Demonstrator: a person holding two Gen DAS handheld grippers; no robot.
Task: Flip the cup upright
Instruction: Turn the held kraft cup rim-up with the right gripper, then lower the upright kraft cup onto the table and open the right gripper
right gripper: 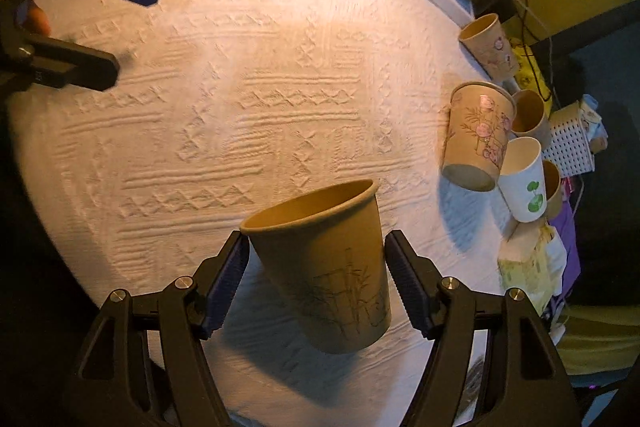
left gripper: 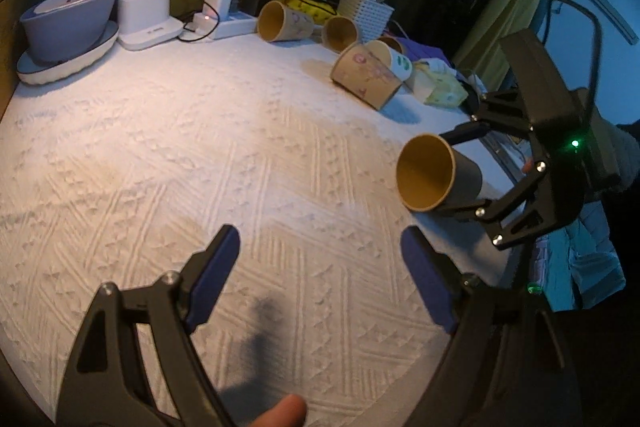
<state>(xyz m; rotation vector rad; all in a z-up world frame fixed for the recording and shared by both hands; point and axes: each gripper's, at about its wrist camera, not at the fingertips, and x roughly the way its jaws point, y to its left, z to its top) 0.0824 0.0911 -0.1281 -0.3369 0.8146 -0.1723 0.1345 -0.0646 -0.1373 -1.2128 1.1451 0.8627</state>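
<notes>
the cup (right gripper: 320,267) was tan with a fine bamboo line drawing. the grippers' pads (right gripper: 226,283) were blue on black arms. the cloth (left gripper: 200,167) was white with embossed zigzags. near its far edge lay a tan cup with pink flowers (right gripper: 476,135) and a white cup with green leaves (right gripper: 524,183).
</notes>
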